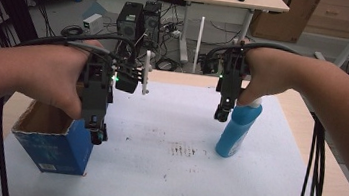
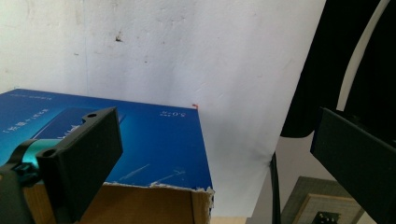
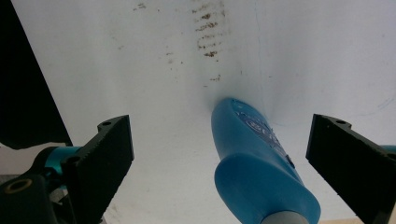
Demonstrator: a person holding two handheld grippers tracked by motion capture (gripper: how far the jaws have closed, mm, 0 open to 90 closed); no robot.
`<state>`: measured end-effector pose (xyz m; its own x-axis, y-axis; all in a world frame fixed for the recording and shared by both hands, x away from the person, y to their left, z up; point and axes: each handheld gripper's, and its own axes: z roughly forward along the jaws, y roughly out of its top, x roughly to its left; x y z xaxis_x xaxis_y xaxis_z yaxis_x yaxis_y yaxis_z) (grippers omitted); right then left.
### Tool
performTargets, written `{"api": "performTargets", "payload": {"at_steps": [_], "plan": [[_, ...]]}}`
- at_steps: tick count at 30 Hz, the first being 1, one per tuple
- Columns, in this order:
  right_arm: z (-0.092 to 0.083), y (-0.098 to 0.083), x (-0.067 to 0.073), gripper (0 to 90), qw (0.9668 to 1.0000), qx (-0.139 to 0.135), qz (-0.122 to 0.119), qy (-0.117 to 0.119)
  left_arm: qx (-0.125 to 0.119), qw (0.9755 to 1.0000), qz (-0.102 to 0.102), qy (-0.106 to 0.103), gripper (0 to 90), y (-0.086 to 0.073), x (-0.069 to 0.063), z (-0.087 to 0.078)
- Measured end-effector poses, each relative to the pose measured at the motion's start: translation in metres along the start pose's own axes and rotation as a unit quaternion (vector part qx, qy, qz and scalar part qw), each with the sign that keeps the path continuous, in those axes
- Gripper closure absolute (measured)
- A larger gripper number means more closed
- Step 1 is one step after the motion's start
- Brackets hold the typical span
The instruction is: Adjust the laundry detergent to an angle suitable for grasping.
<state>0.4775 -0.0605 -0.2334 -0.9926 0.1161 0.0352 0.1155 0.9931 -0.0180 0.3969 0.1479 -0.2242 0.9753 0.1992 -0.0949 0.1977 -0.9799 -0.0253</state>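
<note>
Done: I have both grippers down, left gripper (image 1: pixel 98 136) wide open at the box (image 1: pixel 53 143), gripping nothing.
Left: right gripper (image 3: pixel 219 154) straddles the bottle (image 3: pixel 254 158), jaws clear; closing and lifting remain.

The open rectangular cardboard box (image 1: pixel 53 146) is showing deep blue printed sides with pale lettering and a plain brown inside. The tall plastic bottle (image 1: pixel 237 129) is showing bright blue with a grey cap. The white sheet over the light wooden table (image 1: pixel 162 177) is carrying dark brown speckled stains.

Open-topped blue box (image 1: pixel 55 146), upright blue bottle (image 1: pixel 237 130), well apart
</note>
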Motion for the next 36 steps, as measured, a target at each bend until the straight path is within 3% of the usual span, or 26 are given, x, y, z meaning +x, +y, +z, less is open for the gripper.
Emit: {"api": "performTargets", "payload": {"at_steps": [10, 13, 29, 30, 36], "plan": [[0.000, -0.006, -0.003, 6.5, 1.0000, -0.001, 0.000, 0.000, 0.009, 1.0000, -0.003, -0.003, 2.1, 0.002, 0.001, 0.001], [-0.002, -0.007, -0.001, 6.6, 1.0000, 0.002, 0.005, 0.000, 0.012, 0.9999, 0.004, 0.002, 2.1, 0.004, 0.000, 0.003], [-0.006, -0.011, 0.004, 6.5, 1.0000, 0.003, -0.001, -0.006, 0.005, 1.0000, 0.003, 0.004, 2.1, 0.001, -0.005, -0.001], [-0.006, -0.012, 0.006, 6.5, 0.9999, 0.007, 0.008, -0.006, 0.007, 0.9999, 0.005, 0.005, 2.1, 0.001, -0.005, -0.001], [-0.012, -0.026, 0.018, 6.5, 0.9999, -0.010, -0.001, -0.010, 0.010, 0.9999, 0.003, 0.007, 2.1, 0.000, -0.008, -0.001]]}}
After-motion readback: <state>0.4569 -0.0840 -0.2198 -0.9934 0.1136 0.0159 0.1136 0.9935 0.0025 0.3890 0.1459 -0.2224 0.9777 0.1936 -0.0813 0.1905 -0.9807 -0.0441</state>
